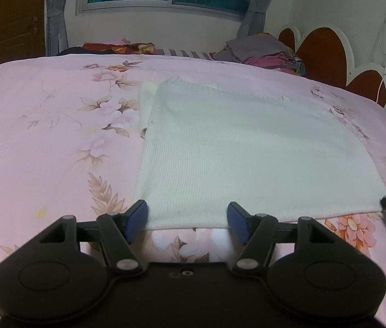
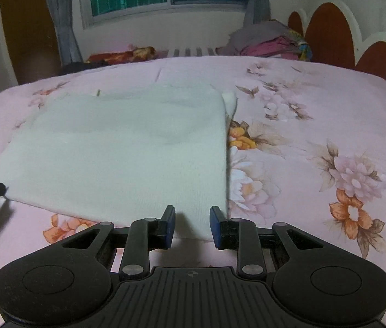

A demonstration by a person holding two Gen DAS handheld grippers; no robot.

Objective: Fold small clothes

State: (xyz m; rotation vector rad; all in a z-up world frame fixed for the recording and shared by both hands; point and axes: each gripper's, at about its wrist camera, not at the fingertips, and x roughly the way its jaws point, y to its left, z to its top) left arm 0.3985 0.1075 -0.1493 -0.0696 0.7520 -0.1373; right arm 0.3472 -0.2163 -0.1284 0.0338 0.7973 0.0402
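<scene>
- Nearest the lens, the left gripper (image 1: 187,216) sits at the near hem of the white knit top (image 1: 247,147), jaws wide, the hem's left corner lying between the blue pads without being pinched.
- Right gripper (image 2: 191,225) stands narrower over the hem's right corner; the cloth runs between its pads, but I cannot tell whether they press it.
- White knit top lies flat on the pink floral bedspread (image 1: 42,136), both sides apparently already turned in to a rectangle; 1 bottom-to-top fold probably remains.
- Sleeves and neckline are mostly hidden; a small flap (image 2: 229,99) pokes out.
</scene>
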